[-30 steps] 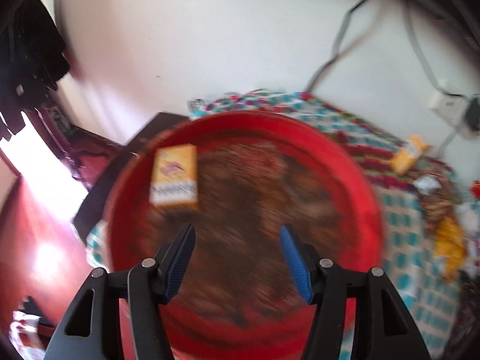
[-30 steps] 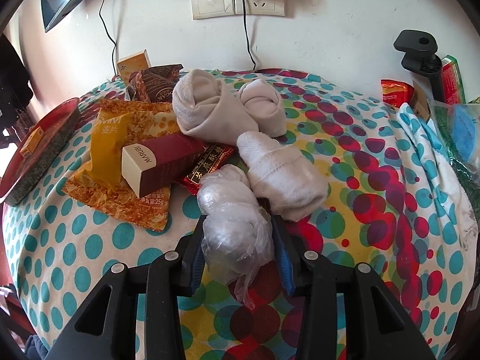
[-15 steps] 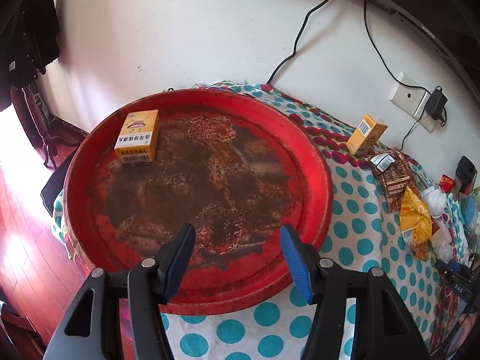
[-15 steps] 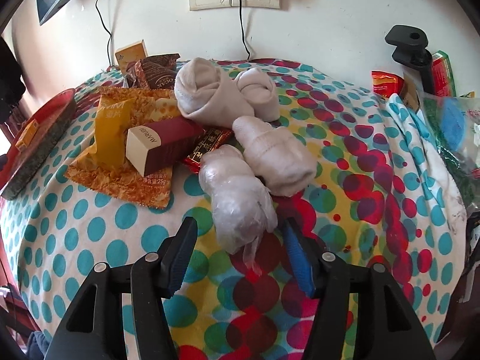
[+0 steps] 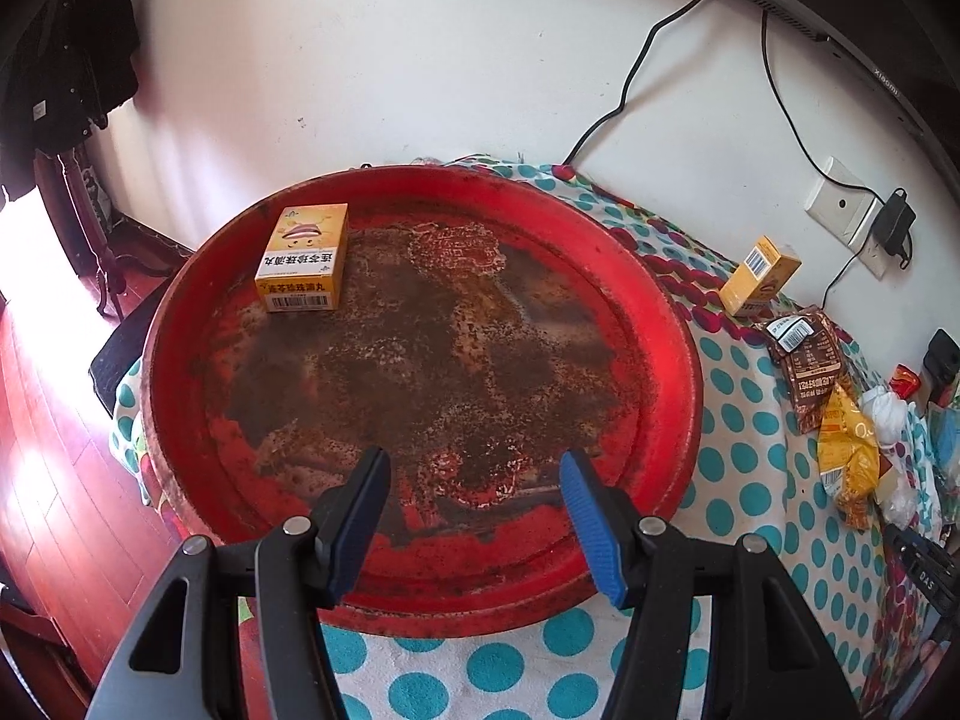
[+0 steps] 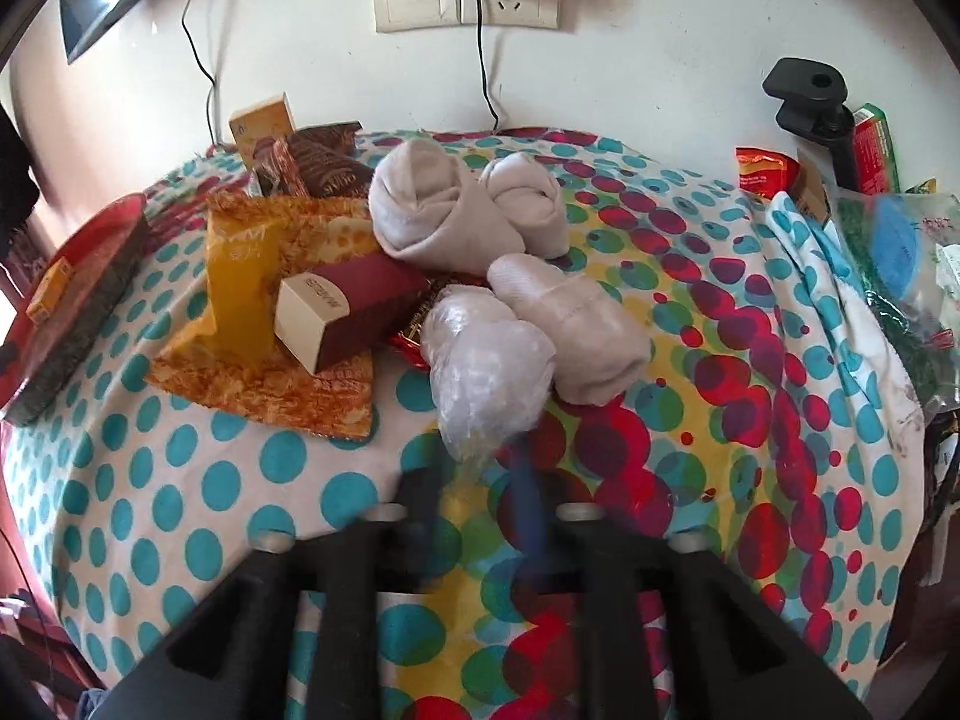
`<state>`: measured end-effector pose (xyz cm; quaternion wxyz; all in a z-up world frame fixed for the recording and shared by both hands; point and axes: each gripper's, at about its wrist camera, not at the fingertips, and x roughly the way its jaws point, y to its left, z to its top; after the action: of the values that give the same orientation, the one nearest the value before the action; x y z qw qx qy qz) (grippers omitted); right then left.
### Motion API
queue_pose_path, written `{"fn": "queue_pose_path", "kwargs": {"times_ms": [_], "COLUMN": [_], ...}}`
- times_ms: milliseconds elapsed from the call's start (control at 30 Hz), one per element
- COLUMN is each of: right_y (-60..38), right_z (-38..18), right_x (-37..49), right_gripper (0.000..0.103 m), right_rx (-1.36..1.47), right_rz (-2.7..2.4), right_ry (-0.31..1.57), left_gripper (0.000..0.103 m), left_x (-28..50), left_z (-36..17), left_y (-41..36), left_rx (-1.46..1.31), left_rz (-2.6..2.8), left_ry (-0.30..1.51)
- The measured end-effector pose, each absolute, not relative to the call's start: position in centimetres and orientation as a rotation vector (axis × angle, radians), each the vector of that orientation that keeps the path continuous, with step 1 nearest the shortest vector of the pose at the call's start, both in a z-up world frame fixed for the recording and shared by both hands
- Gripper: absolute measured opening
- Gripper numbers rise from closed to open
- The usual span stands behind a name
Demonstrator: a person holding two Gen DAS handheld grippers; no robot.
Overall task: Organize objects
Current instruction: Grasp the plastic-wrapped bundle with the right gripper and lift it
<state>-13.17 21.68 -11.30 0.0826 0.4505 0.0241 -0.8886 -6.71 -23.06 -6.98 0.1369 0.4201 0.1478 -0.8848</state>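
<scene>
The tabletop (image 6: 198, 480) has a dotted cloth. A big red tray (image 5: 672, 324) sits right under the left tool (image 5: 474, 468), tips wide apart, holding nothing. A yellow box (image 5: 303, 258) is on the tray's far left. The right tool (image 6: 480, 480) is blurry, tips close together, so I can't tell its state; a plastic bundle (image 6: 486, 366) lies just ahead.
</scene>
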Motion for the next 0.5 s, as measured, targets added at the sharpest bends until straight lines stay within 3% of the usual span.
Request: {"fn": "queue_pose_path", "kwargs": {"times_ms": [133,267,333,367,400,500], "right_y": [22.2,22.5,22.3,22.2,21.9,21.4], "right_z": [-10.5,-10.6,-11.2,-11.5,-11.7,-11.2], "right_x": [-13.1,-14.4,-15.0,-15.2,-15.1,-14.1], "right_gripper": [0.073,0.067,0.052,0.026,0.022,0.021], "right_rx": [1.295,1.316,1.346,1.363,1.369,1.329], "right_rz": [-2.702,-2.693,-2.658,-2.644,-2.647,-2.666], "right_ry": [0.067,0.032,0.003,0.004,0.013,0.044], "left_gripper": [0.061,0.061,0.061,0.061,0.061,0.061], "left_x": [-6.7,-6.9,-6.9,-6.9,-6.9,-7.0], "left_z": [-6.7,-6.8,-6.8,-6.8,-6.8,-6.9], "left_y": [-23.0,-22.7,-22.5,-22.5,-22.5,-22.7], "left_rx": [1.204,1.215,1.215,1.217,1.22,1.222], "left_rz": [-2.566,-2.57,-2.573,-2.571,-2.569,-2.564], "left_ry": [0.423,0.4,0.392,0.388,0.384,0.39]}}
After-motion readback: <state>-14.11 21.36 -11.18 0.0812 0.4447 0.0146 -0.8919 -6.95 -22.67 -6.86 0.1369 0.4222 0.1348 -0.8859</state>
